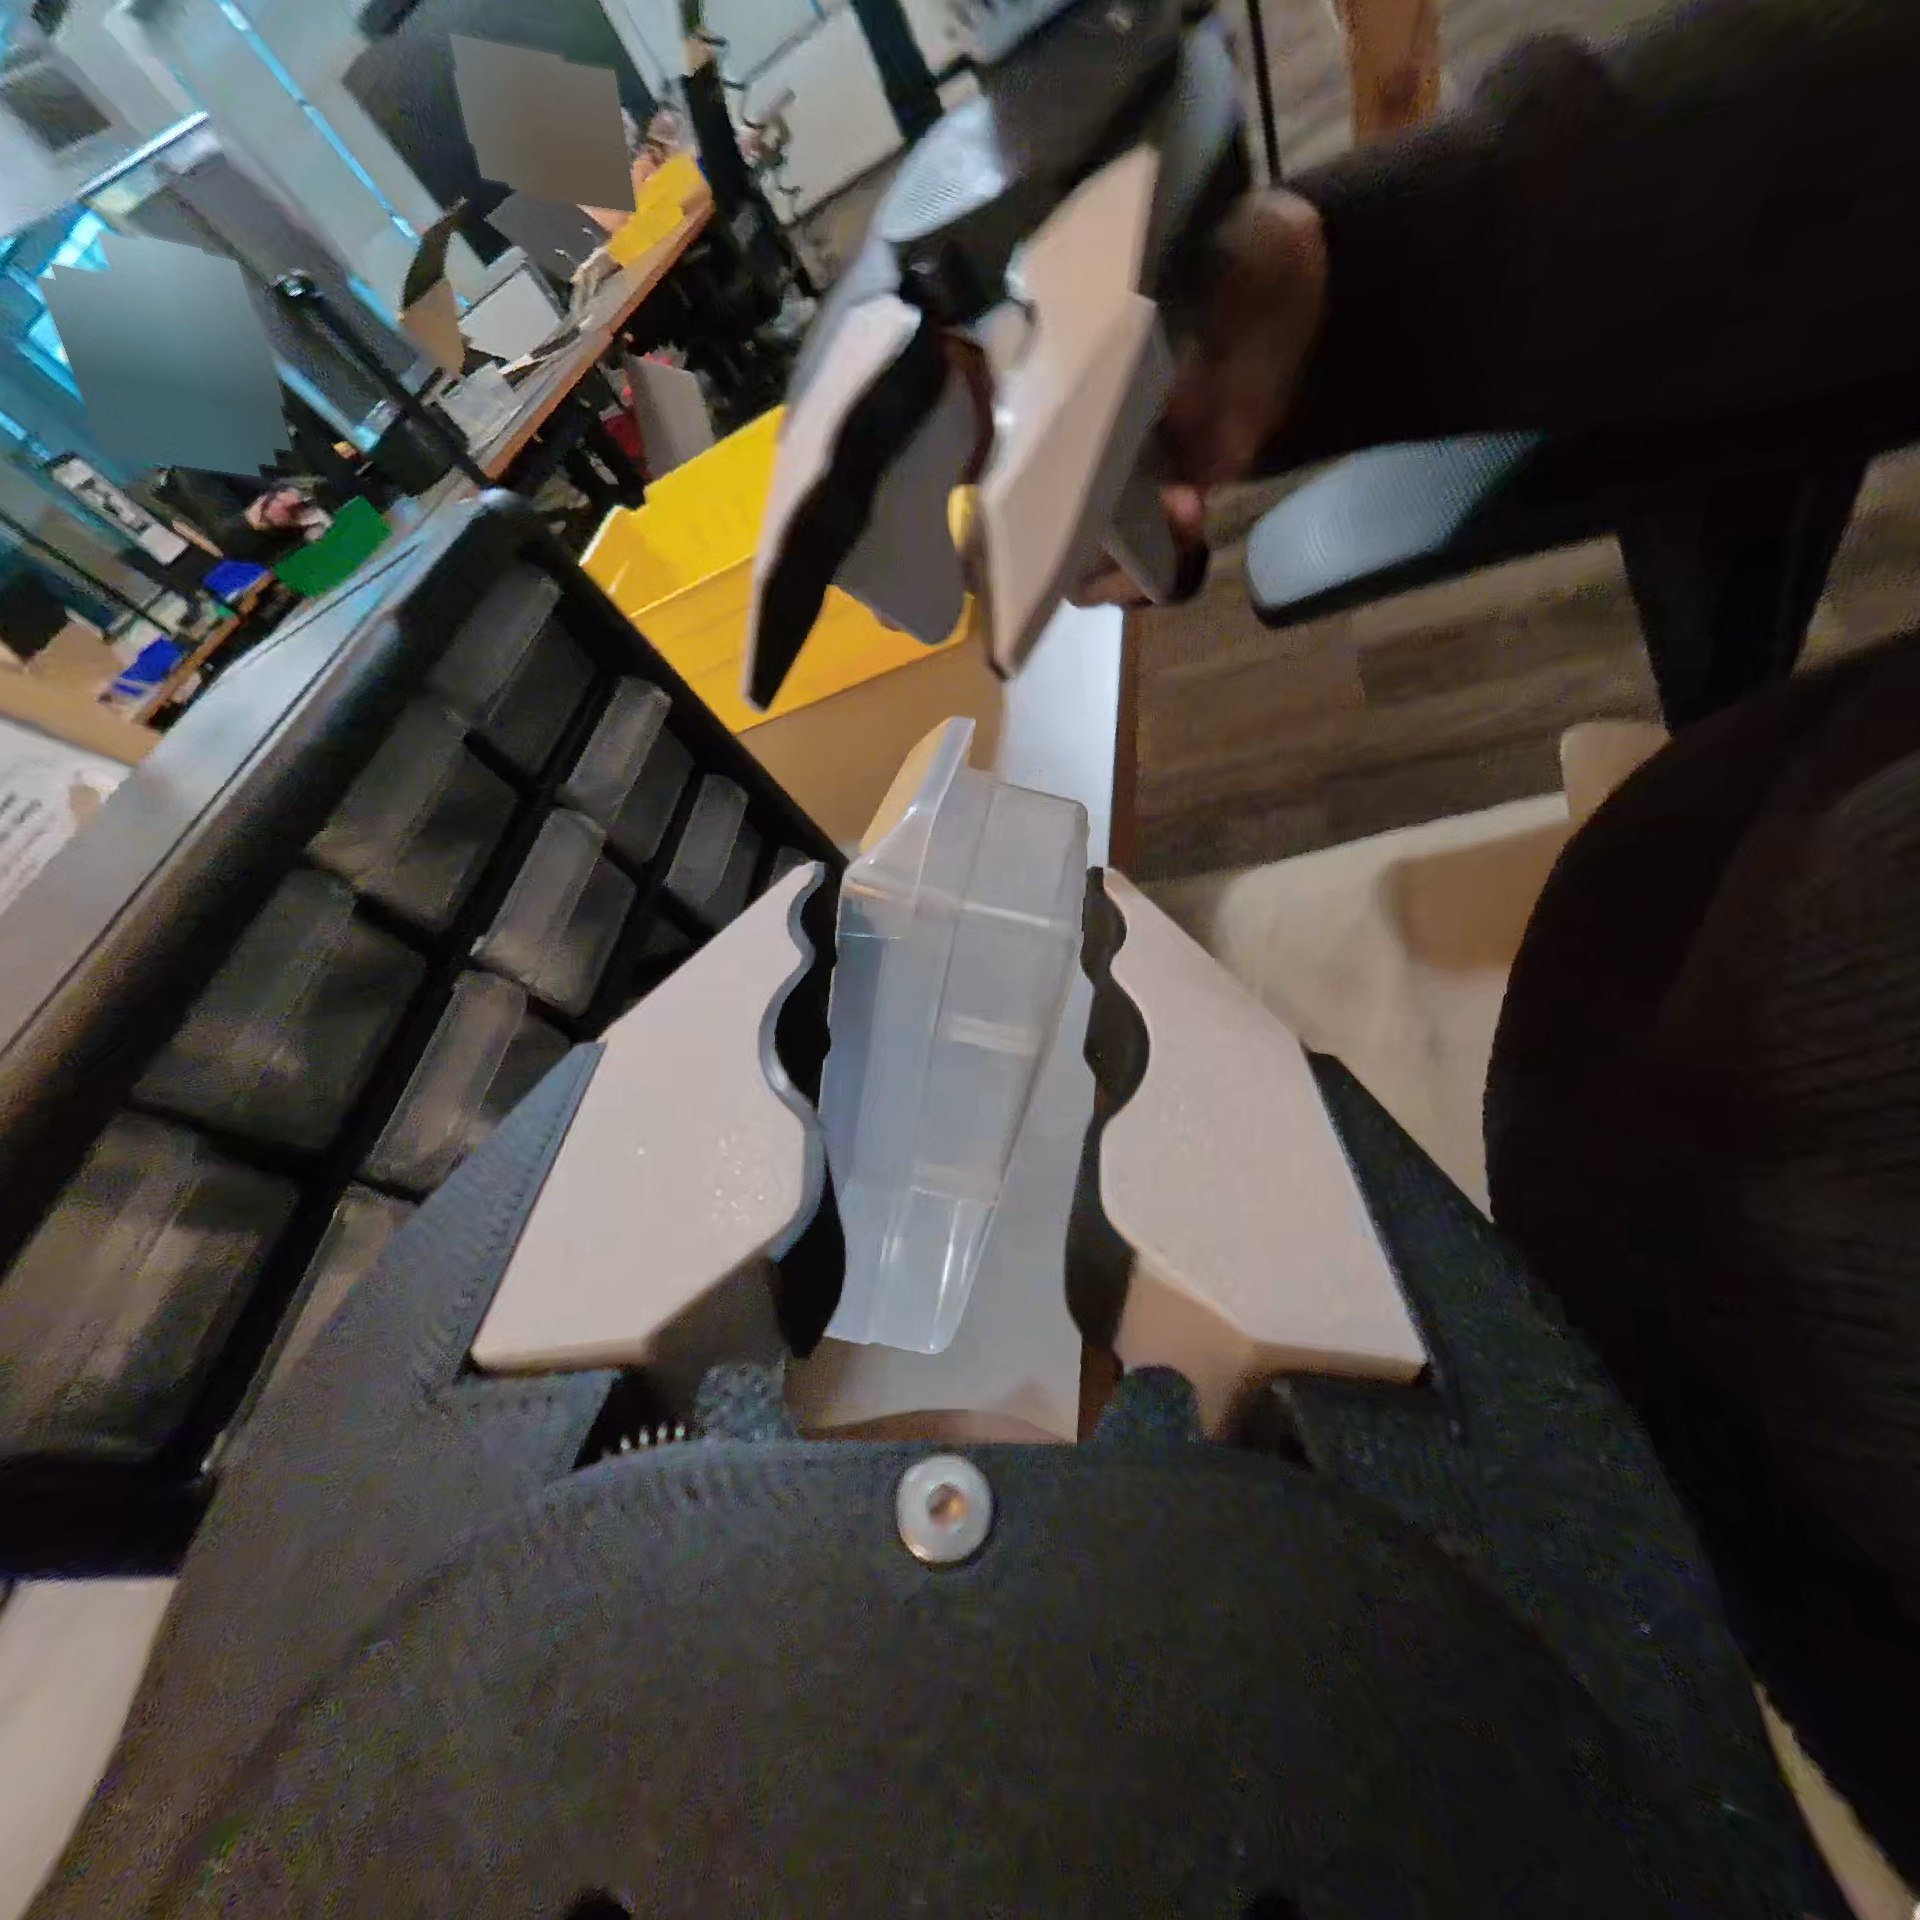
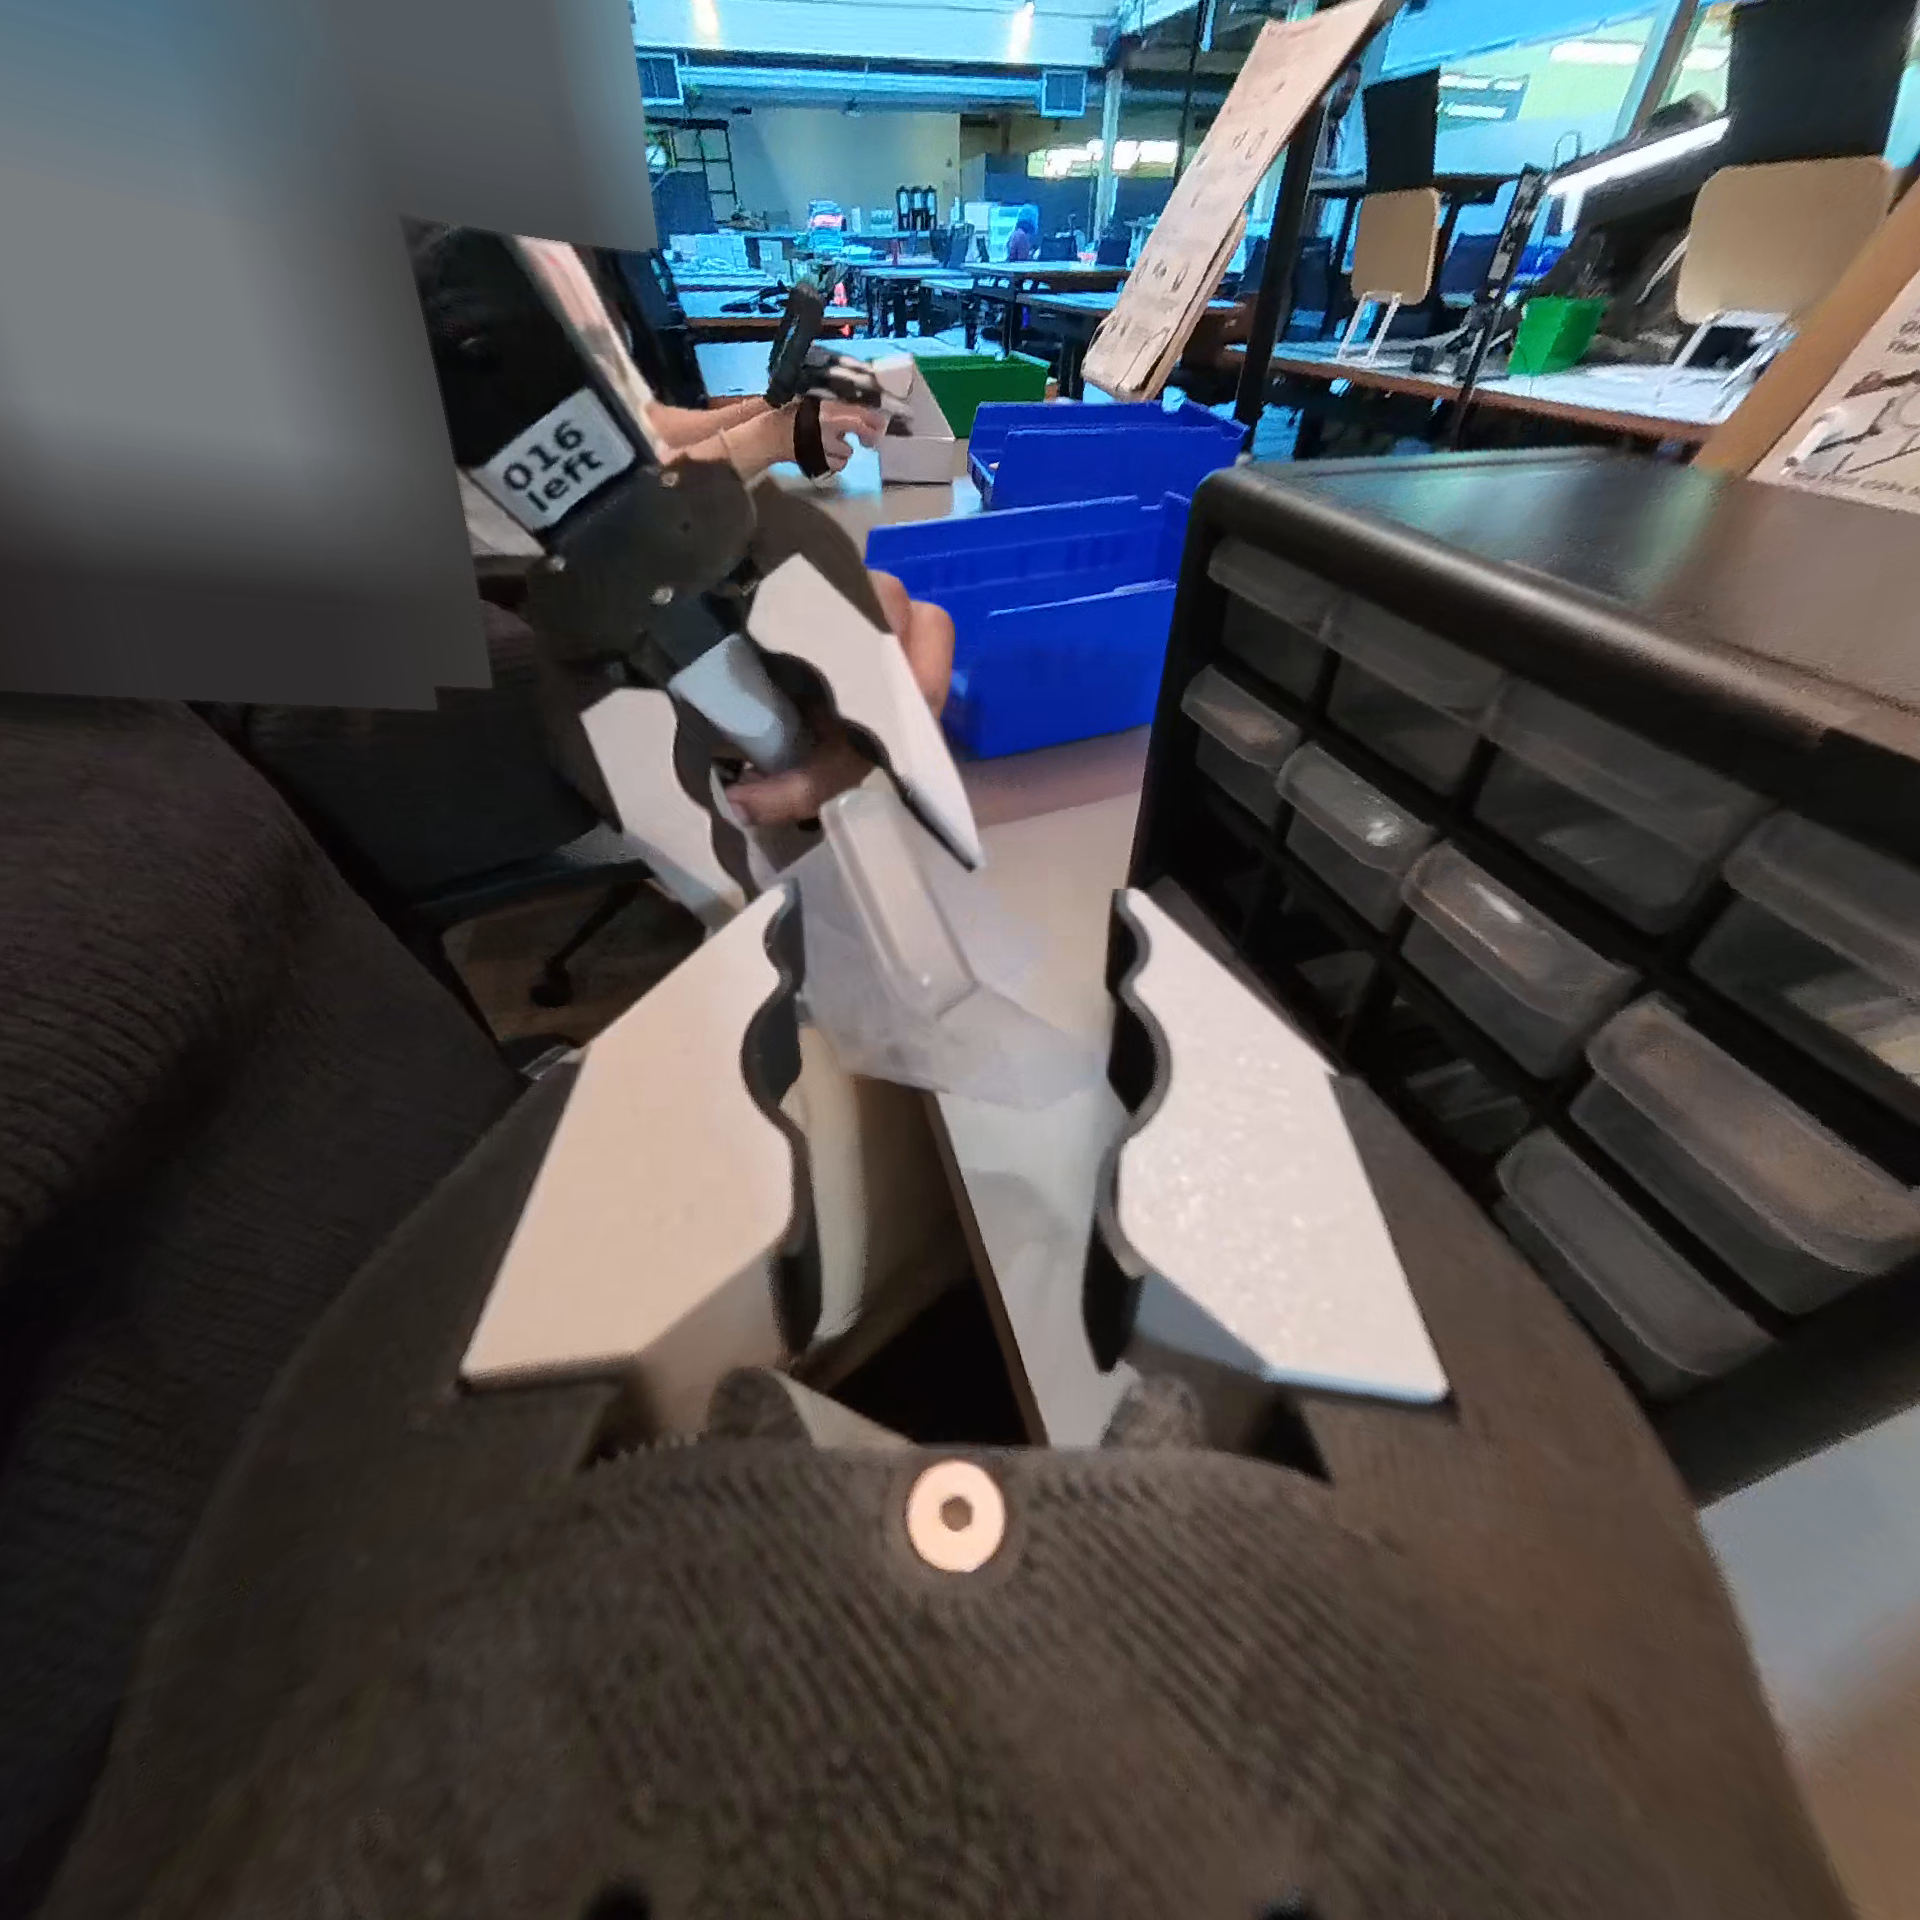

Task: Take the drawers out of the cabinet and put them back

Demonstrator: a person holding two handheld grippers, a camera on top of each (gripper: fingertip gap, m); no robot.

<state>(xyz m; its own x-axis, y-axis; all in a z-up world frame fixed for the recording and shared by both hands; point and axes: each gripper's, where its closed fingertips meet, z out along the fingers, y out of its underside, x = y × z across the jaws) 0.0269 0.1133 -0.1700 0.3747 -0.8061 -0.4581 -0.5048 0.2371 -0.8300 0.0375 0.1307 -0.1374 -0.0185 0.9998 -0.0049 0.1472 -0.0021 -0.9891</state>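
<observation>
Drawers fill most slots of the black cabinet [image 2: 1538,862], which stands on the pale surface [image 2: 1049,821] to the right in the right wrist view and to the left in the left wrist view. One clear plastic drawer [image 1: 951,1029] is out of it and sits between the fingers of the left tool [image 1: 951,883]. Those fingers are closed part-way around the drawer's sides; the left pad looks to be touching it, while contact on the right side is hard to confirm. The drawer's long axis runs along the tool's fingers, pointing away from the camera, with its lipped end farthest out.

The right tool [image 2: 951,914] is open and holds nothing. It hovers just beside the left tool, fingers aimed toward the free end of the held drawer, so the two tools face each other over the surface's near edge. The cabinet front lies close to both tools, off to the side of the drawer and not in line with it. I judge that returning the drawer would require turning it so its long axis points into a slot; the left tool already has it and looks the nearer to the cabinet face.

Blue bins [image 2: 1060,582] and a yellow bin [image 1: 717,582] rest beyond the cabinet. Around is a large workroom with rows of tables, chairs and other people.
</observation>
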